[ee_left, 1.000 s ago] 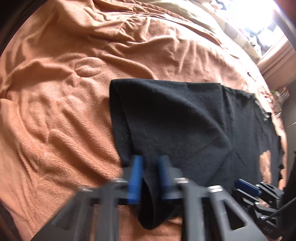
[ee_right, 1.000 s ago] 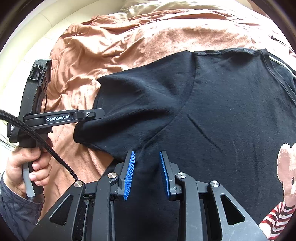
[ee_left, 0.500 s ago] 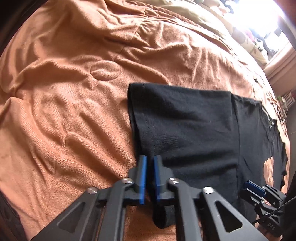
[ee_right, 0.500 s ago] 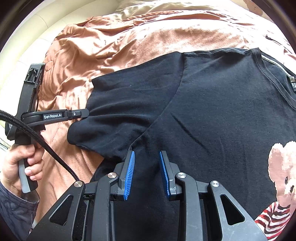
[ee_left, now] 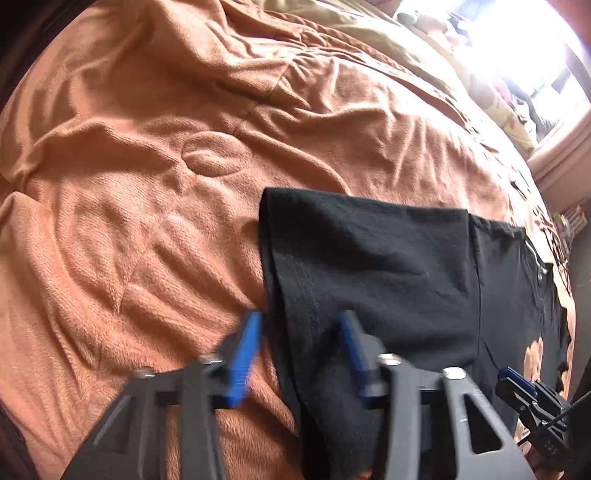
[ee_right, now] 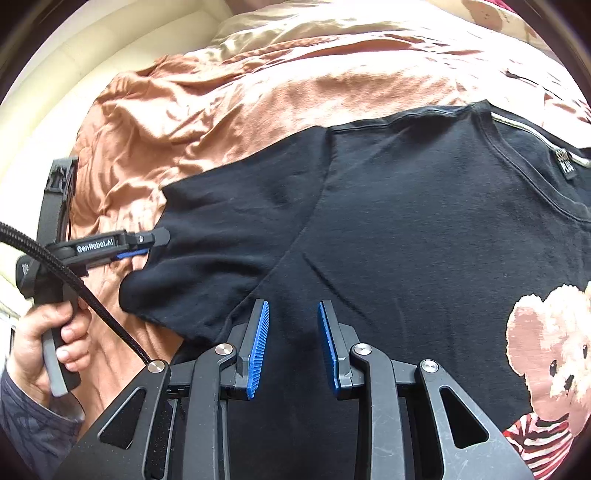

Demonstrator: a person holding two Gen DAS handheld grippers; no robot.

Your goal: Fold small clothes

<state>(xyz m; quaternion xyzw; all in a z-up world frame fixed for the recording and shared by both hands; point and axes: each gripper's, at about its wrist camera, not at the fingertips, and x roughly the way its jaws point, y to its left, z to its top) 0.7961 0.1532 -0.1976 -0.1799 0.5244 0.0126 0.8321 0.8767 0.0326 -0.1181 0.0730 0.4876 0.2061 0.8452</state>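
Observation:
A black T-shirt (ee_right: 406, 221) with a teddy-bear print (ee_right: 554, 354) lies flat on an orange blanket (ee_left: 147, 184). Its left sleeve (ee_left: 369, 266) spreads out toward my left gripper (ee_left: 299, 321), which is open with the sleeve's hem edge lying loose between the blue pads. The right wrist view shows that same left gripper (ee_right: 147, 243) at the sleeve's end, held by a hand (ee_right: 55, 332). My right gripper (ee_right: 293, 308) is open just above the shirt by the armpit seam, with nothing held. The right gripper (ee_left: 517, 384) also shows low right in the left wrist view.
The rumpled orange blanket covers the bed all round the shirt. A beige sheet (ee_right: 295, 33) lies at the far end. A cream padded wall (ee_right: 55, 74) runs along the left. A bright window (ee_left: 535, 55) glares beyond the bed.
My left gripper, shut on the sleeve hem half a second ago, has opened wide and let it go. The right gripper stays open and has hardly moved.

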